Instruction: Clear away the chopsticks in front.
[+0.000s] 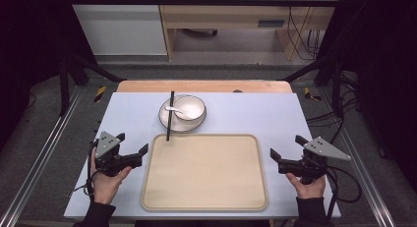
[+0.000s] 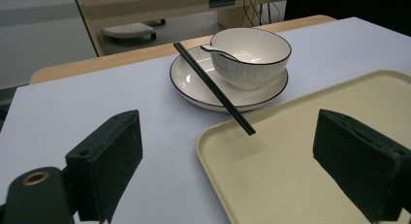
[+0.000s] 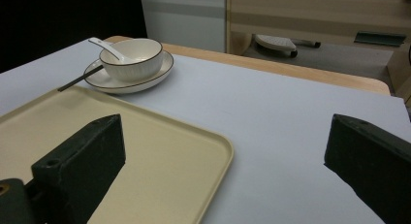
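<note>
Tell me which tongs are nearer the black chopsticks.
Left. The left tongs sit just below-left of the chopsticks, beside the tray; the right tongs wait across the tray.

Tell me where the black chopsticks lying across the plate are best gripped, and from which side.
Probably at the near end of the chopsticks, which juts past the rim of the plate and hangs free above the tray edge, so jaws can close from either side. The far part lies on the plate beside the bowl. The open left gripper sits nearest, so coming from the left and front seems easiest.
</note>
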The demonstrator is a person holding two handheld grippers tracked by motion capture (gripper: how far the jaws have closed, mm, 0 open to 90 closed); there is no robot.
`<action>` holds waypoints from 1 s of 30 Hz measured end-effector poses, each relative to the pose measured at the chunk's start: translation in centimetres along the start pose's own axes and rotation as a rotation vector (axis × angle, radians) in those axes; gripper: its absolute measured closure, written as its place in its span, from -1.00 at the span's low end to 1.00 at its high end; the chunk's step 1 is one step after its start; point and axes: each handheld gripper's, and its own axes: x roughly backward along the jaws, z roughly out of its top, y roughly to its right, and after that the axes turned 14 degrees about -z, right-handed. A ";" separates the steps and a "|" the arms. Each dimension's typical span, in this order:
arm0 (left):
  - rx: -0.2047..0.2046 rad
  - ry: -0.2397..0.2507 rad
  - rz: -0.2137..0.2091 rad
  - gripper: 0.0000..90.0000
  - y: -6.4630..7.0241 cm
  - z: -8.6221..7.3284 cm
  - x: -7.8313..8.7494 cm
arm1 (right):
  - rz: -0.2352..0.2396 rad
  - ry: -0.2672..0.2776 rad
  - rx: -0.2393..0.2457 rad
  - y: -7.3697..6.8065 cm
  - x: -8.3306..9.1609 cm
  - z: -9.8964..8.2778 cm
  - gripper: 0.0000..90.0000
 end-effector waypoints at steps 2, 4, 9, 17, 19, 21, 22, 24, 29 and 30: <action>-0.007 -0.002 -0.001 -0.78 -0.1 0.4 -0.4 | 0.001 0.001 0.005 -0.1 0.0 0.1 -0.97; -0.012 -0.005 0.005 -0.78 -0.2 0.7 -0.8 | 0.000 0.001 0.005 -0.2 0.0 0.1 -0.97; -0.006 0.003 -0.001 -0.78 -0.6 1.4 -1.6 | 0.003 -0.003 0.013 -0.4 -0.2 0.1 -0.97; 0.007 -0.016 0.009 -0.77 -1.5 1.8 -3.4 | -0.001 -0.009 0.017 -0.6 -0.3 0.0 -0.97; 0.004 -0.026 0.010 -0.77 -1.7 1.8 -3.9 | -0.003 -0.009 0.014 -0.6 -0.3 0.0 -0.97; 0.009 -0.039 0.011 -0.76 -2.0 1.7 -4.5 | -0.003 -0.009 0.011 -0.5 -0.2 0.0 -0.97; 0.012 -0.042 0.011 -0.77 -2.1 1.7 -4.8 | -0.003 -0.009 0.010 -0.5 -0.2 0.1 -0.97; 0.013 -0.058 0.012 -0.75 -2.4 1.6 -5.3 | -0.003 -0.009 0.013 -0.5 -0.3 0.0 -0.97; 0.015 -0.096 0.013 -0.73 -3.0 1.9 -6.9 | -0.004 -0.012 0.015 -0.5 -0.4 0.0 -0.97; 0.009 -0.100 0.014 -0.73 -3.1 2.0 -7.3 | -0.004 -0.013 0.014 -0.5 -0.4 0.0 -0.97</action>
